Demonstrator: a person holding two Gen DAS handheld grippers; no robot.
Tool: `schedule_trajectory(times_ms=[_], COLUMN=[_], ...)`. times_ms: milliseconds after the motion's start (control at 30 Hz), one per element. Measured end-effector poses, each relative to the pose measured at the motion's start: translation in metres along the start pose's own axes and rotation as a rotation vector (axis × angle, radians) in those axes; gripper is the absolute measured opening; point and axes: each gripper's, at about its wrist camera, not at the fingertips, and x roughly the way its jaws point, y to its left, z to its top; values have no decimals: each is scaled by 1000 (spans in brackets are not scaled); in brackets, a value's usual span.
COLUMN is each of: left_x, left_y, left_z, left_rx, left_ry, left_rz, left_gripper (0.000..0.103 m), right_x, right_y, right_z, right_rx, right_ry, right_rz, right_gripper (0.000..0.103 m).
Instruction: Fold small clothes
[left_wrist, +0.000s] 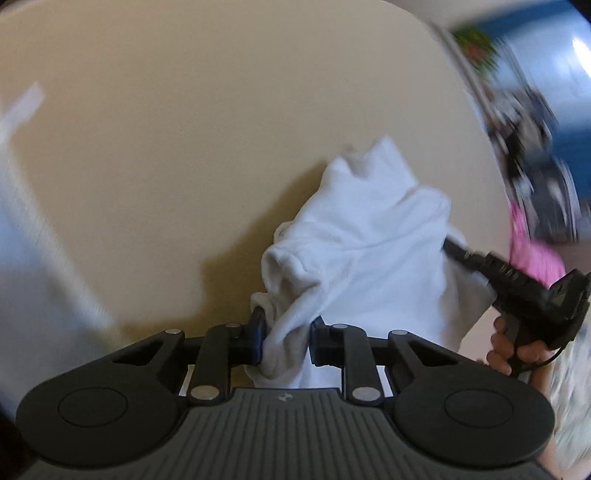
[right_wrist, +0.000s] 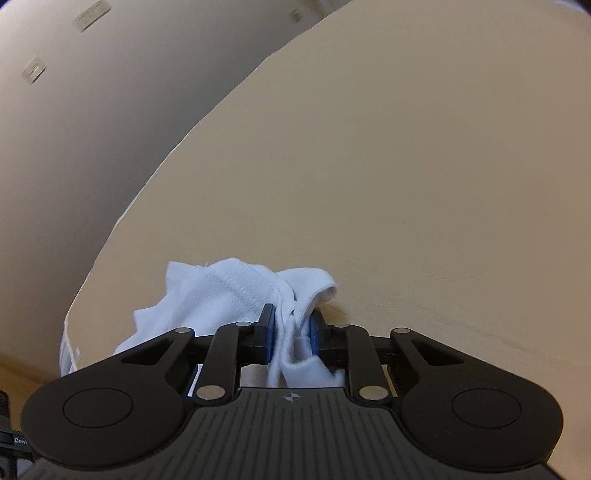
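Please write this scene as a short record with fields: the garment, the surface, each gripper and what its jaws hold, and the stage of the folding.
garment: white garment, bunched, not yet folded
surface: beige table
left gripper: jaws shut on a bunched edge of the cloth
right gripper: jaws shut on another edge, near the stitched hem
person: hand on the right gripper's handle
stage: both edges gripped; no fold made

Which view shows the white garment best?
The left wrist view: the white garment shows nearly whole, bunched above the table. The right wrist view shows only a crumpled part beyond its jaws.
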Motion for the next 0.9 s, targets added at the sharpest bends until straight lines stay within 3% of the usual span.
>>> schedule_trajectory(times_ms=[100,200,267,333,400,467,533,567,633,700,733,800,833,900], left_x=[20,64,97,127,141,149,141,134,114,91,81,58,46,28], left_y=[-67,-166,-221,-260,-276,-275,-263,-257,-240,-226,-223,-213,-207,-196], left_z=[61,115,129,132,130,135,142,144,144,132,122,93,79,48], left_rx=[322,588,698,769,804,757,727,717,707,707,720,737,727,721], left_ry=[47,79,106,75,39,40,-9,-28,-72,-137,-169,-250,-290,-327], left_rz=[-22,14,46,131,191,230,237,225,215,240,251,296,321,332], left_gripper=[22,12,12,4,4,6,11,18,67,91,93,96,103,103], right_x=[-33,-86,-110,-120,-123,-119,-131,-136,-160,-165,-166,-170,-173,-178], right_y=[-41,-89,-92,-78,-67,-63,-73,-75,-84,-75,-68,-50,-38,-19], right_z=[-35,-113,-175,-216,-232,-230,-224,-222,-218,-222,-222,-219,-219,-213], right_rx=[213,635,864,934,913,880,846,814,761,706,675,582,528,446], right_ry=[-75,-236,-340,-404,-447,-443,-439,-453,-454,-440,-429,-400,-386,-347], right_rz=[-122,-138,-121,-158,-186,-211,-266,-282,-294,-296,-309,-359,-383,-427], right_gripper=[17,17,17,15,9,9,12,13,18,38,49,54,57,66])
